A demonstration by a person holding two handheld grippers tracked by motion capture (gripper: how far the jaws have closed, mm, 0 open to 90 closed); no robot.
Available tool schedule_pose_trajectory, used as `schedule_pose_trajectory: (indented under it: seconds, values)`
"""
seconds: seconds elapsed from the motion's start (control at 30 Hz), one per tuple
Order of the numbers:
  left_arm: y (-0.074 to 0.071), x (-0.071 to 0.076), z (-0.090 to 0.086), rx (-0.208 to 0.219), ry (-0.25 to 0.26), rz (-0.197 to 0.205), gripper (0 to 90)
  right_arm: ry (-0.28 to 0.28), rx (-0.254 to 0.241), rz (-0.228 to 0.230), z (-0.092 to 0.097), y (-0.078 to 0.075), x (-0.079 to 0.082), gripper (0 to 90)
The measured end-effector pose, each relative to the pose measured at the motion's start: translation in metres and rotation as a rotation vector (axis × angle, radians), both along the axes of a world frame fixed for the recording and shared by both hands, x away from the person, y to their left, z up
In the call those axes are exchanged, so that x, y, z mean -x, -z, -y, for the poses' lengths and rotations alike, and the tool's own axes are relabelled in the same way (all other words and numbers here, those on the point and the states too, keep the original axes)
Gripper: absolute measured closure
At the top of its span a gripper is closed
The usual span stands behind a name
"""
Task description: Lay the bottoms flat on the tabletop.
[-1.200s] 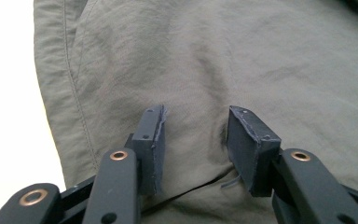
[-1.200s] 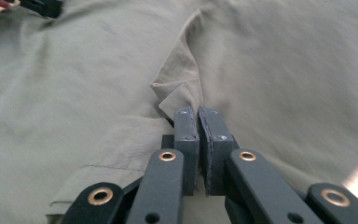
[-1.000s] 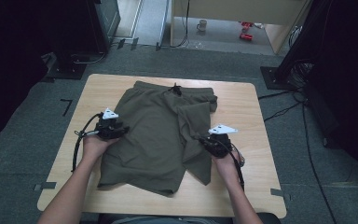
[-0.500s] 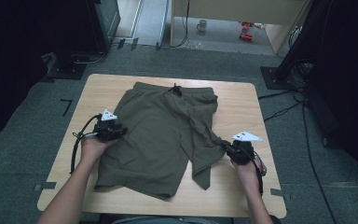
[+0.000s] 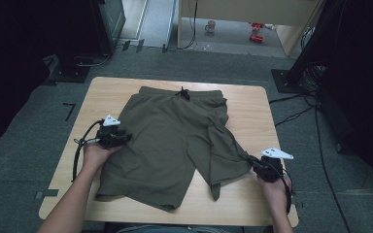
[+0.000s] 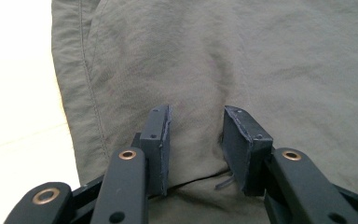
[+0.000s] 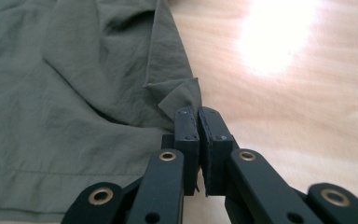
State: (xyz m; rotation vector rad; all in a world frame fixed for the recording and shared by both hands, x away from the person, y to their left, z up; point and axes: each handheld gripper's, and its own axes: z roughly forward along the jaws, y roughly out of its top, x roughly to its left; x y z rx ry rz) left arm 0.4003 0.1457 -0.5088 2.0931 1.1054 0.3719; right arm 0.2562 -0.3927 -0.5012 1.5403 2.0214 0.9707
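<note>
Shorts [image 5: 167, 145], olive green ones, are spread across the wooden table [image 5: 107, 90], waistband and drawstring on the far side from us and the two legs running back toward our hands.

We've got the right gripper [image 5: 258, 167] pinched tight on the hem edge of the leg on that side. In the right gripper view the right gripper [image 7: 198, 114] has its pads [image 7: 186, 126] pressed together with a small peak of fabric [image 7: 179, 95] poking out just ahead of the tips, and the cloth fans away to the left of the jaws while bare table sits to their right. That leg is drawn out sideways toward the gripper, with a long fold running from the waistband down to it, and the hem corner sits right at the jaw tips, near the table's right edge.

Our left gripper [image 5: 122, 138] sits on the outer side of the other leg, roughly halfway along it. In the left gripper view the left gripper [image 6: 196, 121] is about half open, pads [image 6: 156, 135] apart and resting on the cloth, which shows flat in the gap between them rather than squeezed. Its jaws have just been opening a touch again after closing a bit. The side seam of the shorts runs just left of the jaws, with pale tabletop beyond it.
</note>
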Motion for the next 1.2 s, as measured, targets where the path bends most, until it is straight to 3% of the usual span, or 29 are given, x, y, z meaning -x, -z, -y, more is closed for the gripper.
schedule_pose_trajectory:
  seconds: [0.23, 0.4, 0.47, 0.73, 0.77, 0.93, 1.03, 1.2]
  values:
    - [0.001, -0.004, -0.004, 0.018, -0.001, -0.003, 62.1, 0.049, 0.001, -0.027, 0.022, 0.01, 0.012, 86.1]
    - [0.0, -0.006, -0.005, -0.022, -0.006, 0.013, 61.0, 0.057, 0.037, -0.026, 0.03, 0.012, 0.021, 85.8]
    - [0.0, -0.006, -0.006, -0.018, -0.01, 0.011, 60.8, 0.07, 0.043, -0.021, 0.036, 0.013, 0.025, 85.5]
    - [-0.001, -0.006, -0.015, 0.003, -0.024, -0.012, 59.9, 0.134, 0.012, -0.049, 0.051, 0.012, 0.04, 81.8]
    - [-0.001, -0.005, -0.015, 0.004, -0.026, -0.013, 59.4, 0.138, 0.004, -0.042, 0.052, 0.011, 0.041, 77.4]
    - [-0.003, -0.004, -0.018, 0.021, -0.017, -0.045, 57.3, 0.116, -0.031, 0.045, 0.044, -0.004, 0.041, 73.4]
    - [-0.004, -0.006, -0.015, -0.025, -0.015, -0.031, 56.8, 0.098, -0.028, 0.061, 0.036, -0.009, 0.033, 72.8]
    - [-0.01, -0.011, -0.01, 0.004, -0.001, -0.029, 59.6, 0.082, -0.064, 0.09, 0.027, -0.015, 0.019, 72.9]
